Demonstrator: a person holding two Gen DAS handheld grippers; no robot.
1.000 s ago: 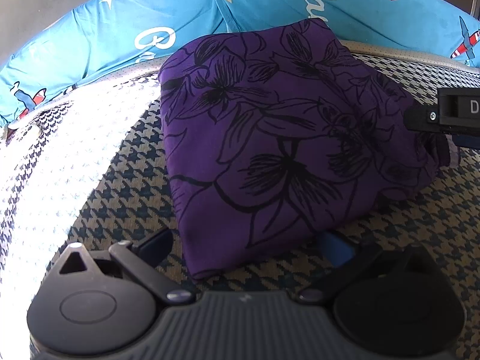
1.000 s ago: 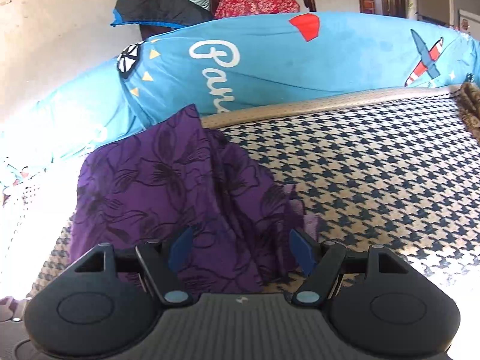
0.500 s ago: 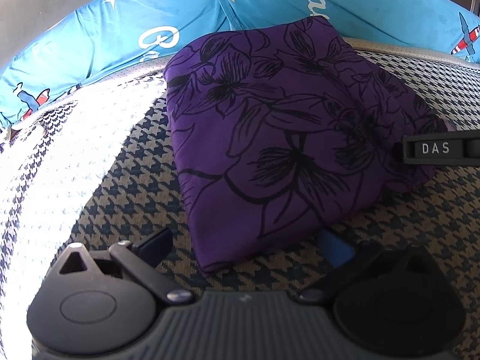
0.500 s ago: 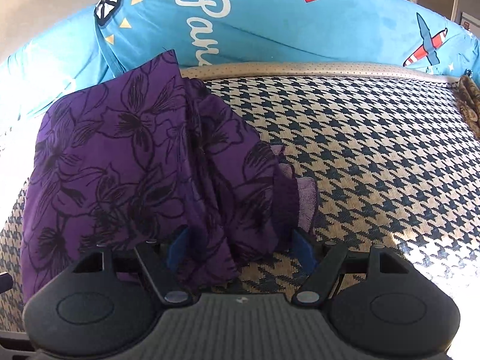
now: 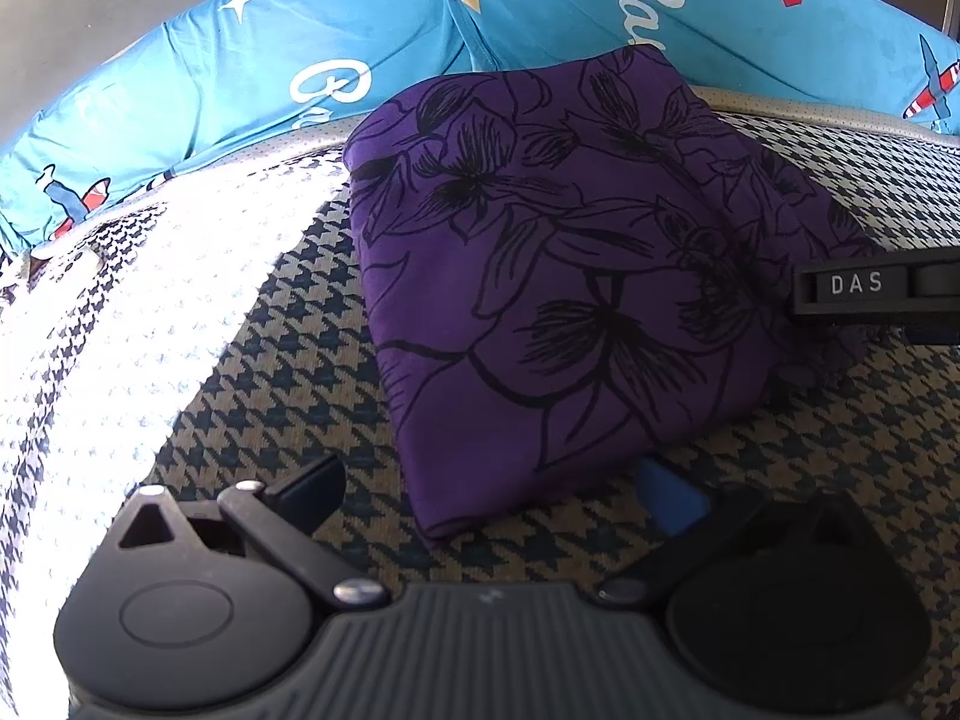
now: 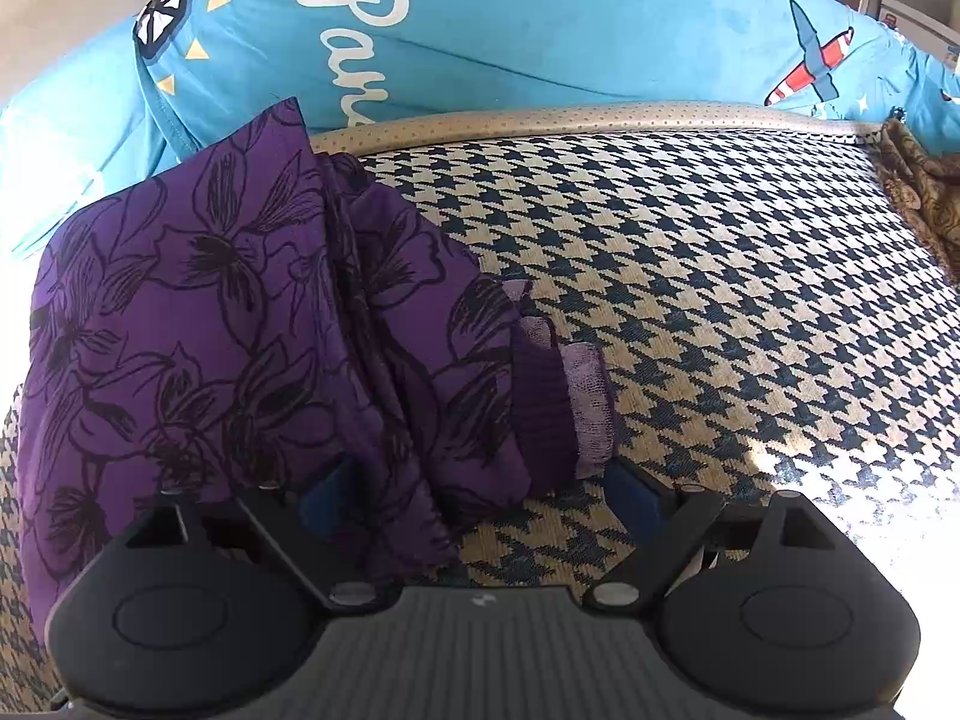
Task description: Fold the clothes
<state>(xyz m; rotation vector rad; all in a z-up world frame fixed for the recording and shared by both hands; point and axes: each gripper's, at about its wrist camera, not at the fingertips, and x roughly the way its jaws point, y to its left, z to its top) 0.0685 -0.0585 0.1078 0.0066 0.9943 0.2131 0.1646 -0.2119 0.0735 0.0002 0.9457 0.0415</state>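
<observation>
Right tongs moved in, open, straddling loose edge of purple floral garment to tidy fold; left tongs open, idle near corner.

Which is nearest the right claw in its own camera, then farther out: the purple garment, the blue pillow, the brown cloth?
1. Purple garment: between the open fingers of the right claw, left side.
2. Brown cloth: far right edge of the bed.
3. Blue pillow: behind the bed's far edge; close to call with the cloth.
</observation>
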